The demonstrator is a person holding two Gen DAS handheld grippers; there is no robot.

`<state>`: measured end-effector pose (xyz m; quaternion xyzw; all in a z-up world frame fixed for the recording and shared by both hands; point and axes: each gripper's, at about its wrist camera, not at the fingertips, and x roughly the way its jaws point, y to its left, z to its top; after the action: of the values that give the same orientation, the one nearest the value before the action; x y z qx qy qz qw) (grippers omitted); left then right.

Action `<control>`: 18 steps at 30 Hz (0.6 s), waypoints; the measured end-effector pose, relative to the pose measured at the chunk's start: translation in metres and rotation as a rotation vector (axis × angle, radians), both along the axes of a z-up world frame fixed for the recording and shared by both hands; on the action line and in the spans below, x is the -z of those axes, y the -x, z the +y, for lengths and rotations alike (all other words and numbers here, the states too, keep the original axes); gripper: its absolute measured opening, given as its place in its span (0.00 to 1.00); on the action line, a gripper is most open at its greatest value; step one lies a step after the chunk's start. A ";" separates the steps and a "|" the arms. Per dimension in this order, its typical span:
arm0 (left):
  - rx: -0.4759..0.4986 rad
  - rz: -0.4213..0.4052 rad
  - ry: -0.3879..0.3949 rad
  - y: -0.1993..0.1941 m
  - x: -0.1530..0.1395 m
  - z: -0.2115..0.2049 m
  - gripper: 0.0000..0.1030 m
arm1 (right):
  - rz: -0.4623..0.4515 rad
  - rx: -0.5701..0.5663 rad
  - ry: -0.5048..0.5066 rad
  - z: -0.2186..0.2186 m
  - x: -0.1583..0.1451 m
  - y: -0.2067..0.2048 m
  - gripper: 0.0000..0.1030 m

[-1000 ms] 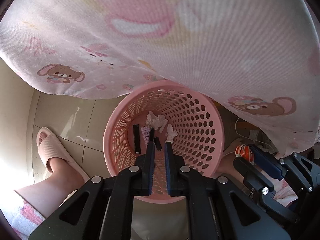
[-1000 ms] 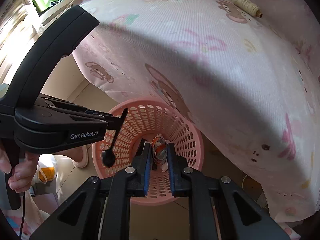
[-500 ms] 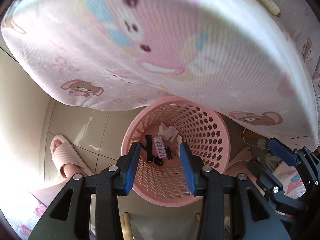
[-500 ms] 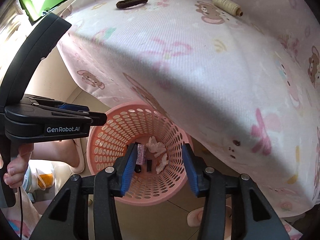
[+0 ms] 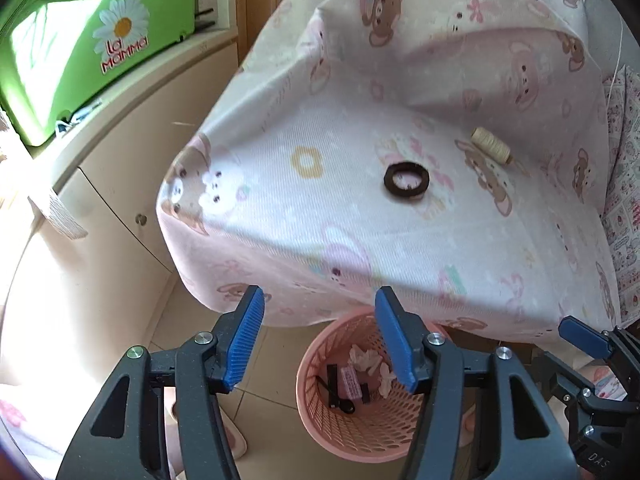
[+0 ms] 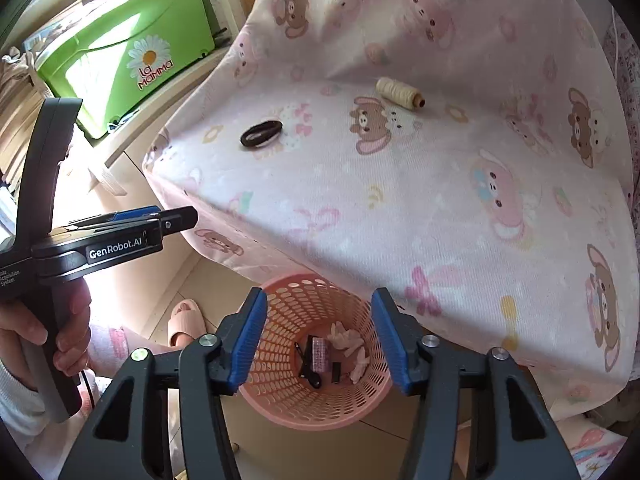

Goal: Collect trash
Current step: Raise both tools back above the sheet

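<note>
A pink perforated basket [image 5: 320,412] [image 6: 280,332] stands on the tiled floor below the table edge, holding crumpled white tissue [image 5: 366,360] [image 6: 346,338], a pink wrapper [image 5: 349,381] [image 6: 320,354] and small black pieces. My left gripper [image 5: 320,340] hangs above the basket, its jaws opening with nothing between them. My right gripper [image 6: 318,338] is likewise above the basket, jaws opening and empty. On the pink bear-print cloth [image 5: 340,208] [image 6: 400,200] lie a dark hair tie [image 5: 406,180] [image 6: 262,133] and a cream thread spool [image 5: 490,146] [image 6: 399,92].
A green box [image 5: 80,40] [image 6: 120,52] with a daisy sits on a cream cabinet [image 5: 132,128] at the left. A slippered foot [image 6: 186,320] stands beside the basket. A hand [image 6: 60,344] holds the left gripper's handle in the right wrist view.
Both grippers let go of their scraps, which dropped into the basket, and their jaws went from shut to wide. Both have risen and tilted up, so the tabletop now shows.
</note>
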<state>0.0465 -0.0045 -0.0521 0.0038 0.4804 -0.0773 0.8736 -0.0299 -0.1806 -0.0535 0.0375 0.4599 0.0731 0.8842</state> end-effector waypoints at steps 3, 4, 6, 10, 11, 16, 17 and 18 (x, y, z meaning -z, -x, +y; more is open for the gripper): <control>-0.014 -0.091 -0.016 0.004 -0.018 0.002 0.61 | -0.078 0.005 0.034 -0.001 -0.018 0.005 0.56; -0.012 -0.119 -0.023 0.005 -0.022 0.002 0.64 | -0.101 0.009 0.033 -0.003 -0.023 0.006 0.56; -0.006 -0.178 -0.049 0.007 -0.031 0.001 0.68 | -0.138 0.028 0.036 -0.005 -0.031 0.007 0.61; -0.005 -0.211 -0.059 0.011 -0.036 -0.001 0.79 | -0.178 0.062 0.043 -0.012 -0.038 0.007 0.65; -0.010 -0.207 -0.058 0.010 -0.036 0.000 0.80 | -0.185 0.072 0.047 -0.014 -0.039 0.006 0.66; -0.020 -0.205 -0.064 0.010 -0.035 -0.001 0.81 | -0.229 0.102 0.104 -0.012 -0.042 0.002 0.70; -0.022 -0.214 -0.070 0.010 -0.035 -0.003 0.81 | -0.237 0.104 0.113 -0.011 -0.043 0.001 0.71; -0.022 -0.224 -0.075 0.011 -0.036 -0.003 0.83 | -0.244 0.104 0.119 -0.011 -0.044 0.002 0.71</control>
<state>0.0355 -0.0078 -0.0159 0.0400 0.3822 -0.0489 0.9219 -0.0315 -0.1915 -0.0098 -0.0003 0.3499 0.0039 0.9368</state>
